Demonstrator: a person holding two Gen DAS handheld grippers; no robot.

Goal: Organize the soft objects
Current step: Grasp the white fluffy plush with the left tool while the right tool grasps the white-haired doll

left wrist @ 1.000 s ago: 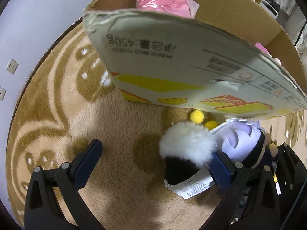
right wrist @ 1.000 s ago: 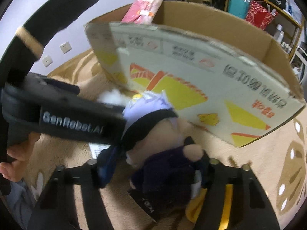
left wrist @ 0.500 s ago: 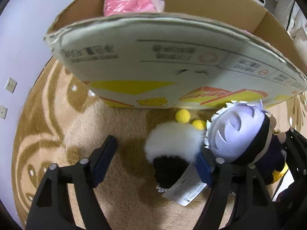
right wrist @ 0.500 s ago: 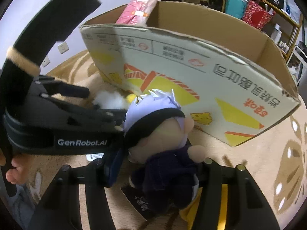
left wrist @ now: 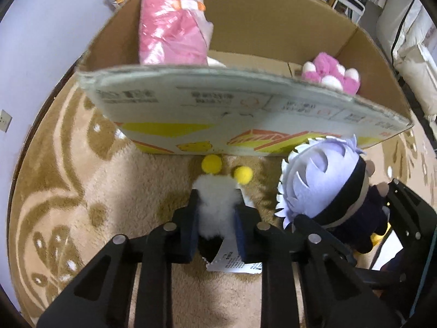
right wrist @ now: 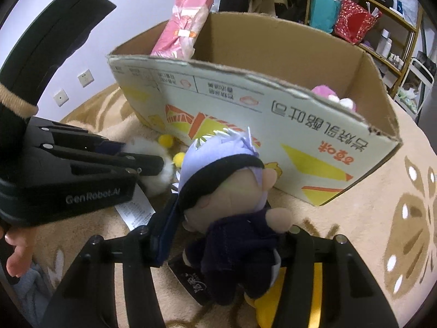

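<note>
Two soft things are already sitting inside the cardboard box (left wrist: 273,27): a pink wrapped bundle (left wrist: 172,22) leaning in its left corner and a pink-and-white plush (left wrist: 331,76) at the right side. Two more are being handled outside it, on the tan patterned rug (left wrist: 68,177) just in front of the box's printed front wall. The left tool (left wrist: 217,213) is clamping narrow onto the white fluffy toy (left wrist: 217,207), whose yellow pom-poms (left wrist: 211,164) are poking out toward the box and whose paper tag (left wrist: 232,262) is trailing back. The right tool (right wrist: 224,248) is closing on the dark body of the lilac-haired doll (right wrist: 226,213), pads pressing its sides. Judging by this, the task is roughly half done: both held toys are not yet over the rim, so lifting and dropping them in remains.
</note>
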